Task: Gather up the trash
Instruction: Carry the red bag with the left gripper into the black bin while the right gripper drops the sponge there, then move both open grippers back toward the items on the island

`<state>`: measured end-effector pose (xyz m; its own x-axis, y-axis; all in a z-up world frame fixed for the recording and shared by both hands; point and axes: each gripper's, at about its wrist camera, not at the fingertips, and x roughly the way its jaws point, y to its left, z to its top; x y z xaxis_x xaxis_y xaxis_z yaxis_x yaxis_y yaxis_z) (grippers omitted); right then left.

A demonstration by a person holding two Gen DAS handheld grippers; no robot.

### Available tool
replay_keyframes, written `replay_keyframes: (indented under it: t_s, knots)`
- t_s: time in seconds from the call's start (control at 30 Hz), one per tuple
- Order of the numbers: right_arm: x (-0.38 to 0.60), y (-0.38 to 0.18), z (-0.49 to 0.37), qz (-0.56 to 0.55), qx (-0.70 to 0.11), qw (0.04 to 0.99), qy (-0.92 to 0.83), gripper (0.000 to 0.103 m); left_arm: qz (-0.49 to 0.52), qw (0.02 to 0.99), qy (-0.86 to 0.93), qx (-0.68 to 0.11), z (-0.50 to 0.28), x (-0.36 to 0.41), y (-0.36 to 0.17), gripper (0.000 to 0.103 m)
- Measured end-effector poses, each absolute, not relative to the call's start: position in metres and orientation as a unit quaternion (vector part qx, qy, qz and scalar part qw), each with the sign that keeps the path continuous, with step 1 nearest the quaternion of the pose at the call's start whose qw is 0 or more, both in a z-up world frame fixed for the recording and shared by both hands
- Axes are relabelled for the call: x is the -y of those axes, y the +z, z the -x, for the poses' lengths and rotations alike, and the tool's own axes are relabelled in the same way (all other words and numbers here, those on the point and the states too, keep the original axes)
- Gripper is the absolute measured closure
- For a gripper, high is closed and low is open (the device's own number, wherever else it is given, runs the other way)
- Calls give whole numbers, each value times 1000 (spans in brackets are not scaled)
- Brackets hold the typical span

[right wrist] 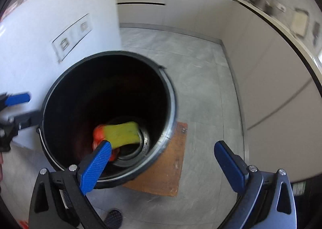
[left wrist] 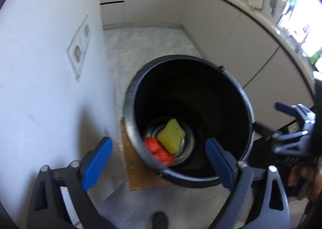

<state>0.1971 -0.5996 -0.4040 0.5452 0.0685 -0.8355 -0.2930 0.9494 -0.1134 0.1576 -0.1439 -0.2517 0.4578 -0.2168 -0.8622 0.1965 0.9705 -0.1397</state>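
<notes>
A black round bin (left wrist: pixel 132 96) stands on the floor, seen from above in both views (right wrist: pixel 50 92). At its bottom lie a yellow sponge (left wrist: pixel 172 135) and a crumpled red wrapper (left wrist: pixel 159 151); both also show in the right wrist view, the sponge (right wrist: pixel 122 134) over the wrapper (right wrist: pixel 98 132). My left gripper (left wrist: pixel 159 158) is open and empty above the bin's near rim. My right gripper (right wrist: pixel 163 158) is open and empty above the bin's right side. The right gripper also appears at the right edge of the left wrist view (left wrist: pixel 267 116).
The bin stands on a brown mat (right wrist: pixel 167 170) on grey floor tiles (right wrist: pixel 201 88). A white panel (left wrist: pixel 50 67) rises close on the left. Beige cabinets (left wrist: pixel 231 33) under a cluttered counter run along the back and right. A shoe tip (left wrist: pixel 160 220) shows below.
</notes>
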Motion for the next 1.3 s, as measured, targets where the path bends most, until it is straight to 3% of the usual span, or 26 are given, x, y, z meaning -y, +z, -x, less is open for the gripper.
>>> replay_keyframes:
  t_s: [0.57, 0.9, 1.3]
  knots:
    - [616, -278, -138, 27, -415, 909, 31, 0, -8, 889, -92, -449, -113, 135, -116, 0]
    - [590, -212, -109, 12, -367, 928, 66, 0, -6, 913, -50, -404, -107, 101, -73, 0]
    - [513, -176, -112, 10, -326, 932, 158, 0, 37, 932, 50, -358, -86, 20, -41, 0]
